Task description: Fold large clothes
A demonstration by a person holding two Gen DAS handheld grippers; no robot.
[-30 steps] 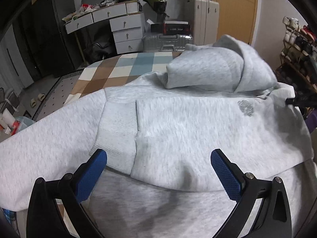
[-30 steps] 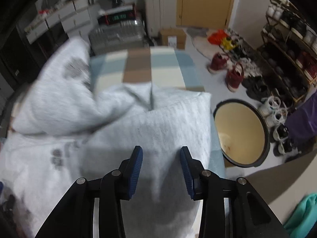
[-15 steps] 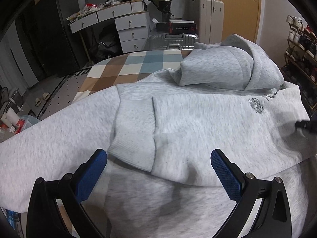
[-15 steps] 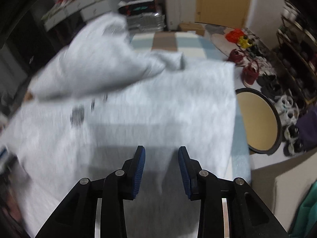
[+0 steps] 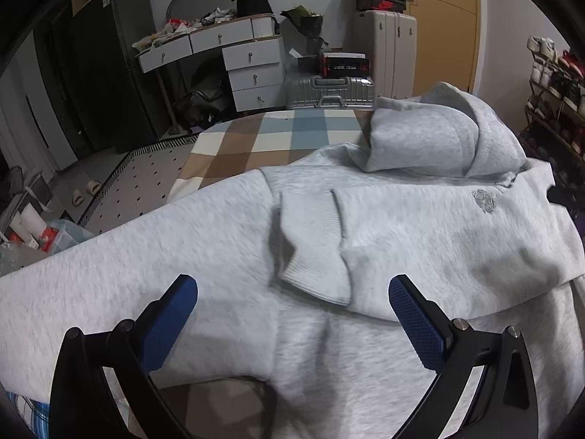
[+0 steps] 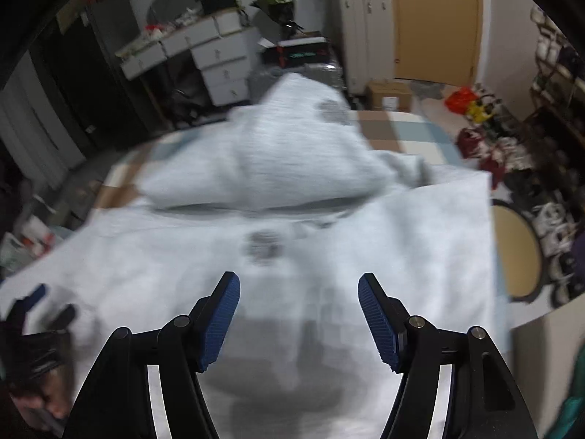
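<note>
Hoodie (image 5: 402,241) spread on checkered tabletop (image 5: 263,139), sleeve folded across chest, hood at 1 o'clock. Left tongs (image 5: 292,314) wide and empty; right tongs (image 6: 299,311) just opened, nothing between. Best gripped next at hem, then folded evenly toward hood.

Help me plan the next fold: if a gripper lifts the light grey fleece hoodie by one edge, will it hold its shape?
Probably not. The light grey fleece hoodie drapes and creases, so it should sag. The thick folded sleeve cuff suggests some weight. The bulky hood may flop.
</note>
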